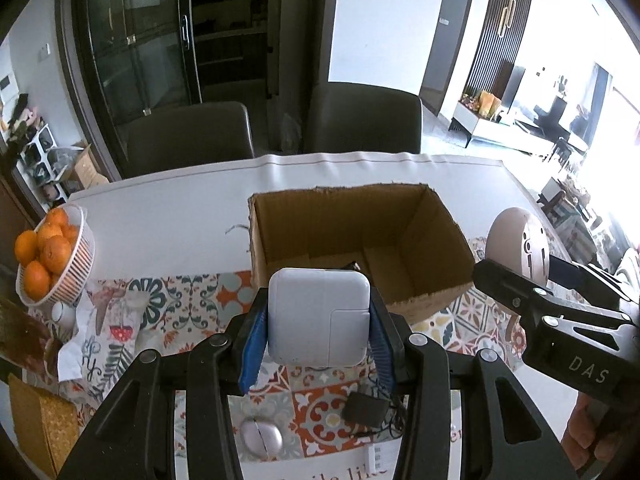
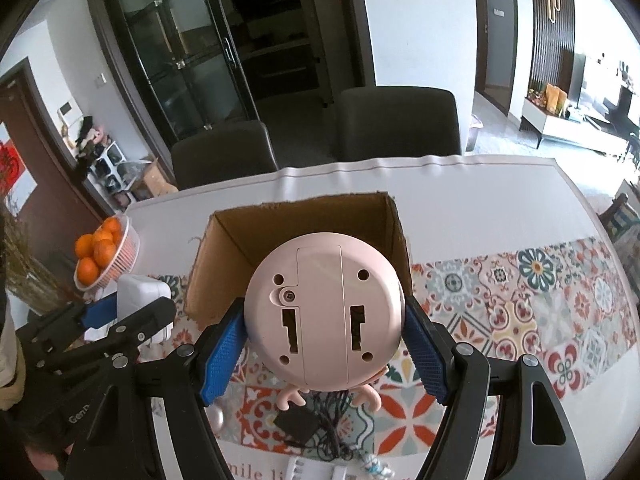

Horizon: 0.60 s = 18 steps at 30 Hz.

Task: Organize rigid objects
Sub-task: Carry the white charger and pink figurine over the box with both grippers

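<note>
My left gripper [image 1: 319,316] is shut on a white square power adapter [image 1: 319,316] and holds it above the patterned table runner, just in front of an open cardboard box [image 1: 416,236]. My right gripper [image 2: 323,322] is shut on a round pink toy clock [image 2: 323,312], its back with the battery cover facing the camera, held in front of the same box [image 2: 240,236]. The right gripper with the clock [image 1: 518,242] shows at the right of the left wrist view. The left gripper with the adapter [image 2: 140,292] shows at the left of the right wrist view.
A white basket of oranges [image 1: 78,276] stands at the table's left. On the runner below the grippers lie a black adapter with cable [image 1: 366,408] and a silver mouse [image 1: 262,438]. Two dark chairs [image 1: 364,120] stand behind the table. White small items [image 2: 336,472] lie at the front edge.
</note>
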Each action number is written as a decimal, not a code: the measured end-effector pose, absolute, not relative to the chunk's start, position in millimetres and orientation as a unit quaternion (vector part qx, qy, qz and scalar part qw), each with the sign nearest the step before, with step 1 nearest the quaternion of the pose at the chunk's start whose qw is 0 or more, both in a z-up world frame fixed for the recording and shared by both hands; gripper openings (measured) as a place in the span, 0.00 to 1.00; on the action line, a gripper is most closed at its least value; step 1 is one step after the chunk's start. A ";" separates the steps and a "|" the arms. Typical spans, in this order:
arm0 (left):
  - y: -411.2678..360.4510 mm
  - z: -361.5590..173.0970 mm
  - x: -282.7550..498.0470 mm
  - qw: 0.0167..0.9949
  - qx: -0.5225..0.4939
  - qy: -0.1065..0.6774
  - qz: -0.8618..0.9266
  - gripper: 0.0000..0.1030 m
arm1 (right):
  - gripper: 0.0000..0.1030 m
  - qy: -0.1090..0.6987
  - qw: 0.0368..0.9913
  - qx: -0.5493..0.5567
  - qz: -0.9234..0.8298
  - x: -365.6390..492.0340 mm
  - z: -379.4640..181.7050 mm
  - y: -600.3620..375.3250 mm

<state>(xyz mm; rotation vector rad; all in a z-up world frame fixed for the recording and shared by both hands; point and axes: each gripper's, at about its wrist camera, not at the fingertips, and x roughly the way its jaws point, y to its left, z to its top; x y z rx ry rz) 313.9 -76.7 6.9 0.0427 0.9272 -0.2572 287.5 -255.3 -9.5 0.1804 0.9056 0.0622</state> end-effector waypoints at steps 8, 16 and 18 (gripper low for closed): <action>-81.1 2.1 339.3 0.878 0.016 0.461 -0.129 0.44 | 0.73 0.442 0.893 0.077 0.036 313.4 -8.0 -254.8; -86.7 -8.8 367.7 0.868 0.032 0.482 -0.114 0.44 | 0.73 0.465 0.881 0.075 0.040 343.4 -20.1 -256.1; -87.6 -12.9 373.2 0.864 0.033 0.490 -0.112 0.44 | 0.73 0.472 0.878 0.073 0.042 350.7 -25.5 -255.5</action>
